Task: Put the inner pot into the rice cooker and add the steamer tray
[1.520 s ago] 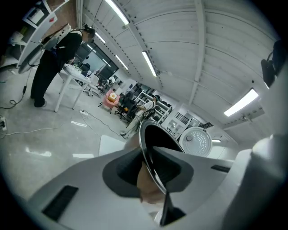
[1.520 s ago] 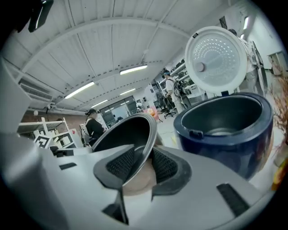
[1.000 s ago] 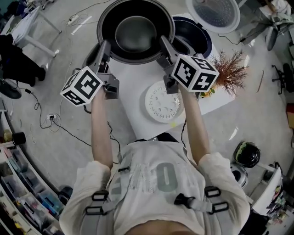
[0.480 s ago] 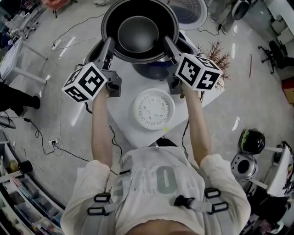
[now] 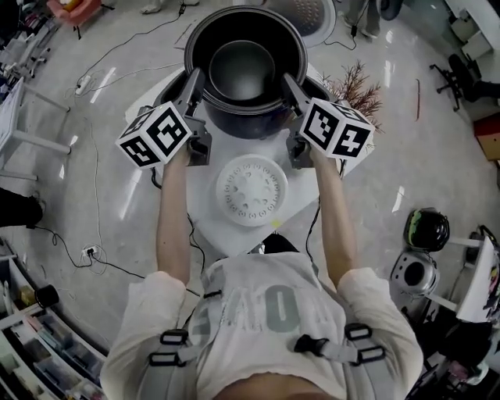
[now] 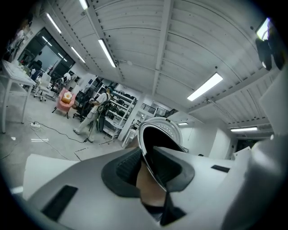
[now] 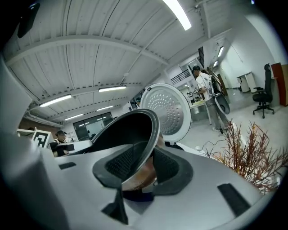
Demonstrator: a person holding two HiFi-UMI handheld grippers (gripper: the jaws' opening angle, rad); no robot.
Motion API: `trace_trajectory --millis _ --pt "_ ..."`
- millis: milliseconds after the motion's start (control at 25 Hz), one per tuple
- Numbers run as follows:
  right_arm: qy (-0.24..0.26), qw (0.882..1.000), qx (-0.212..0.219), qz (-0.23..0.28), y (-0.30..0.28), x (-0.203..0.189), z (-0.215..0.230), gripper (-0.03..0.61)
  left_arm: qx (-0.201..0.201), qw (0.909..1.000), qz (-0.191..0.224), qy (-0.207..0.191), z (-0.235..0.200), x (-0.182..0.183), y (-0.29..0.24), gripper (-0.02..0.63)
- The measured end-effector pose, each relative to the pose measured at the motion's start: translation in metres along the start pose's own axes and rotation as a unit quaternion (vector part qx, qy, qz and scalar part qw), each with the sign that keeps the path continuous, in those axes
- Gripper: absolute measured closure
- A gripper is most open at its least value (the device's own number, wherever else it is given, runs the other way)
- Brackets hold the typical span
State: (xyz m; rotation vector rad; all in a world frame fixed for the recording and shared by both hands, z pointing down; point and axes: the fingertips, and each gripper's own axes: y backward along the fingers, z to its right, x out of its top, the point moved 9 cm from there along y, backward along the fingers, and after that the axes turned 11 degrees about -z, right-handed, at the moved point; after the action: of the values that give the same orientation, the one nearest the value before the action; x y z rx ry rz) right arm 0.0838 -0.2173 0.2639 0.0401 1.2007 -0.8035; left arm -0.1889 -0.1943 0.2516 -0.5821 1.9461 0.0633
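**Holding the pot over the cooker with both grippers**

A white table [image 5: 207, 205] stands in front of the person, and the cooker [image 5: 250, 127] sits at its far end. The cooker's lid [image 5: 308, 12] is thrown open behind it, with its perforated inner face showing in both gripper views. The pot [image 5: 246, 66] is directly over the cooker's dark body and covers most of it in the head view. Whether the pot is already seated or hangs just above the opening cannot be told. It is dark inside and empty, with a wide flat rim.

The left gripper [image 5: 195, 80] is clamped on the rim at the pot's left side. Its own view shows the thin metal edge pinched between the two dark pads. The right gripper [image 5: 291, 82] grips the rim on the opposite side in the same way, with one pad inside the wall and one outside. Both arms reach straight forward, about level.

The tray [image 5: 251, 190], a white round disc with small holes, lies flat on the table near the cooker, between the two forearms, and neither gripper touches it. A dry reddish plant [image 5: 353, 87] stands at the table's right edge.
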Motion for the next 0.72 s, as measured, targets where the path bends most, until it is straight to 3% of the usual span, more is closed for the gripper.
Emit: trace_trajectory --millis 440,720 --pt "-0.017 0.999 -0.020 -0.022 -0.006 -0.010 0.025 0.434 -0.006 0.9994 -0.029 -0.015 0.000 -0.008 -0.027 0.526" --pt "-0.017 0.998 -0.032 -0.042 -0.016 -0.016 0.033 0.433 0.011 0.9985 -0.050 -0.020 -0.004 -0.016 -0.037 0.526"
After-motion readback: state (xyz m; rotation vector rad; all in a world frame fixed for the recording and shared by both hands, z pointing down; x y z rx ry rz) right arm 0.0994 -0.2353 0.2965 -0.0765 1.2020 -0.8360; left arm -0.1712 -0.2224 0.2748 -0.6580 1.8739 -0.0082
